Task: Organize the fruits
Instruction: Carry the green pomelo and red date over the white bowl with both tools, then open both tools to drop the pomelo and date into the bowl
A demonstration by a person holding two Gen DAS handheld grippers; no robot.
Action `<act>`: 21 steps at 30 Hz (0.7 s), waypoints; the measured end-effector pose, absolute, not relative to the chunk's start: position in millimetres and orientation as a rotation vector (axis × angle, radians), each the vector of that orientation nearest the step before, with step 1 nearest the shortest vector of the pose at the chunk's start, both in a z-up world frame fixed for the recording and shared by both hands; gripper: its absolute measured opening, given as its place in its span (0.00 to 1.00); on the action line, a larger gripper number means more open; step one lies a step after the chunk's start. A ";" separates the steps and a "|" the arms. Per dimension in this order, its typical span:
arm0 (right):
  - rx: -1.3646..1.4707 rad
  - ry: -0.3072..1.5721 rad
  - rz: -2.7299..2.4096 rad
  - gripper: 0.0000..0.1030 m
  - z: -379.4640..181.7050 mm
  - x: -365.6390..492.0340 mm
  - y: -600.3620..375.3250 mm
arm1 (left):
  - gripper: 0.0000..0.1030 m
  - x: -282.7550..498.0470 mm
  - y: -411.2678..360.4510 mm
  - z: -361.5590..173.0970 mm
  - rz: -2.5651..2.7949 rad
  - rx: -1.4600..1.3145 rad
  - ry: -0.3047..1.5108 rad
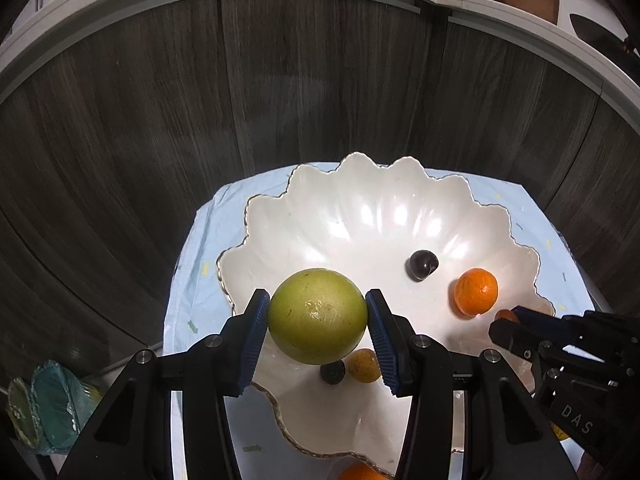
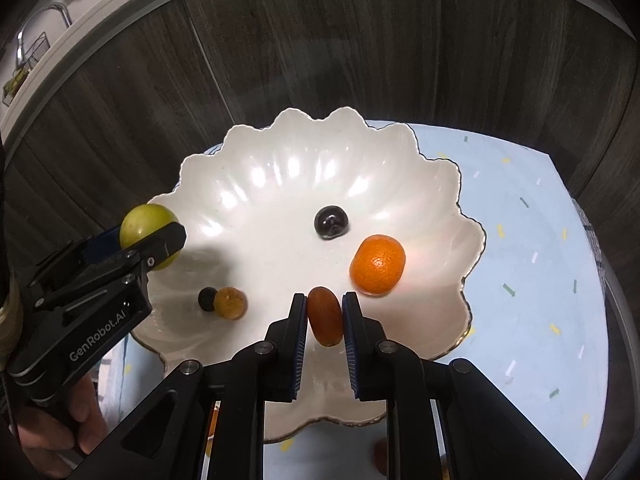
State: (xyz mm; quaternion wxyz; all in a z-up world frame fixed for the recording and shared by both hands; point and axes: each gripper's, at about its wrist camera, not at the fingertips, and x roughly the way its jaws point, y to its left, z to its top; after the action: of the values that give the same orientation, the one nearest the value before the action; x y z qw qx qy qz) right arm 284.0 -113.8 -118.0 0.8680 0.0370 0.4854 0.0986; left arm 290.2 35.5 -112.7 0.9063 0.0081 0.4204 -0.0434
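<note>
A white scalloped bowl (image 1: 360, 216) (image 2: 280, 168) stands on a pale blue cloth. My left gripper (image 1: 318, 320) is shut on a large green round fruit (image 1: 318, 316) (image 2: 146, 224), held above the bowl's near-left rim. My right gripper (image 2: 325, 316) is shut on a small oval brown-orange fruit (image 2: 326, 316) over the bowl's near side; in the left wrist view it enters from the right, right gripper (image 1: 508, 318). Inside the bowl lie a mandarin (image 1: 476, 291) (image 2: 378, 264), a dark plum (image 1: 422, 266) (image 2: 331, 222), a small yellow-brown fruit (image 1: 364, 366) (image 2: 230, 302) and a small dark berry (image 1: 332, 372) (image 2: 208, 299) touching it.
The blue cloth (image 2: 520, 260) covers a small table in front of dark wood panelling (image 1: 280, 80). Another orange fruit (image 1: 360, 472) lies on the cloth just outside the bowl's near rim. Teal glass dishes (image 1: 48, 408) sit low at the left. A hand (image 2: 56, 432) holds the left gripper.
</note>
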 end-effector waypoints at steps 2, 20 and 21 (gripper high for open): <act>0.079 1.019 0.201 0.27 -116.9 284.9 -114.9 | 0.56 289.3 34.7 -111.8 -0.086 0.020 0.865; 0.082 0.900 0.129 0.75 -73.2 270.2 -129.9 | 0.97 265.1 35.4 -65.1 -0.054 0.063 0.748; 0.084 0.897 0.129 0.75 -71.5 268.9 -130.2 | 0.97 262.0 34.7 -62.5 -0.054 0.066 0.746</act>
State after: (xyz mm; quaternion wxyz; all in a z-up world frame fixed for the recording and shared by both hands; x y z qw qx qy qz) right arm 268.9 -130.2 -71.5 0.8983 0.0404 0.4330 0.0623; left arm 262.0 34.7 -62.5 0.9303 0.0321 0.3645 -0.0263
